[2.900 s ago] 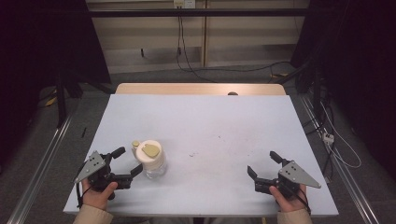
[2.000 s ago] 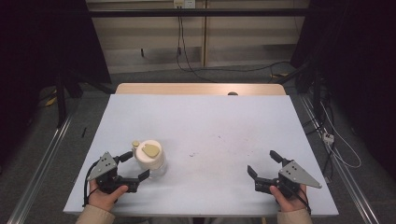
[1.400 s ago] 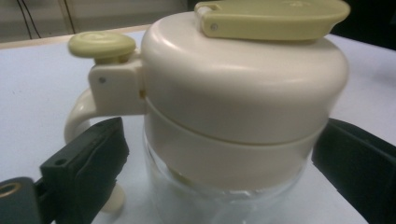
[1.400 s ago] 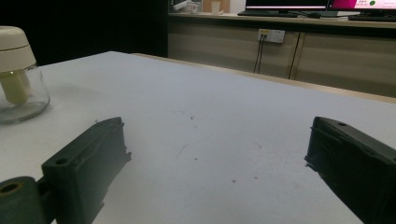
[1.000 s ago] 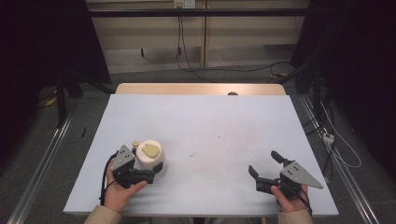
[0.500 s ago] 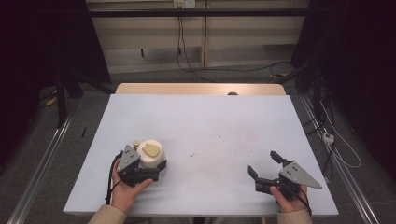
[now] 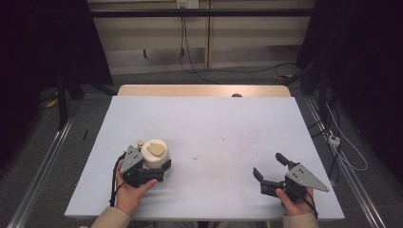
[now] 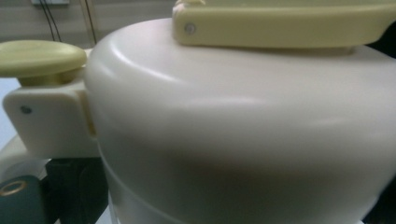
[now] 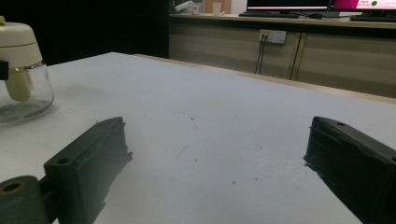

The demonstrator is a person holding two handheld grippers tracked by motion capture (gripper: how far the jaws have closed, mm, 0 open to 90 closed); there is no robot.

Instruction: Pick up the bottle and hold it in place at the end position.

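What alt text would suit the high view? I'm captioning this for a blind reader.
A person's left tongs are set around a cream-lidded jar near the front left of a white table. The right tongs rest open at the front right, apart from it.

The jar [image 7: 154,159] has a cream lid with a pale yellow-green flap and knob on top, and a clear glass body. Both tongs, left [image 7: 151,174] and right [image 7: 270,168], are black with grey three-cornered plates. The table [image 7: 214,123] is pale grey-white with a few dark specks and a light wooden far edge
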